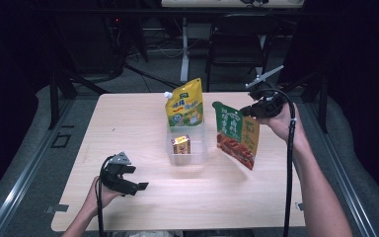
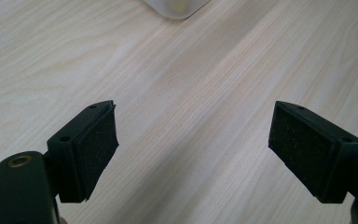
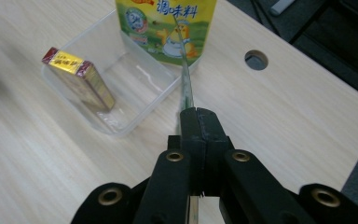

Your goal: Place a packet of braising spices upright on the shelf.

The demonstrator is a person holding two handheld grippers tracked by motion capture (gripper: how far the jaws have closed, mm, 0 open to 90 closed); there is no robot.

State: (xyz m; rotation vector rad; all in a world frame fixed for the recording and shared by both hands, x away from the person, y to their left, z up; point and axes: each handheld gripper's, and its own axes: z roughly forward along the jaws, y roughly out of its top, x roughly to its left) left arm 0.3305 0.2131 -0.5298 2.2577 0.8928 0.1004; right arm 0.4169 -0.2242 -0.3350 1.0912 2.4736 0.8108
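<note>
High view: the right gripper [image 1: 249, 110] pinches the green pouch [image 1: 237, 134] by its top edge, so it hangs off the counter [image 1: 128, 123] just right of the clear tub [image 1: 197, 148], likely bound for it. Left gripper view: the left gripper [image 2: 193, 140] gapes empty; the tub is cut off. Right gripper view: jaws clamped, the pouch seen edge-on, its print unreadable.

Looking along the left gripper [image 2: 193, 144], its two black jaws stand wide apart with nothing between them, just bare light wood-grain surface [image 2: 205, 88]. You can see the dark, grainy pads [image 2: 95, 149] facing each other, each set in a black holder with small screw holes. At the very top edge there's a rounded corner of a pale, see-through container [image 2: 177, 7] sitting on the wood.
</note>
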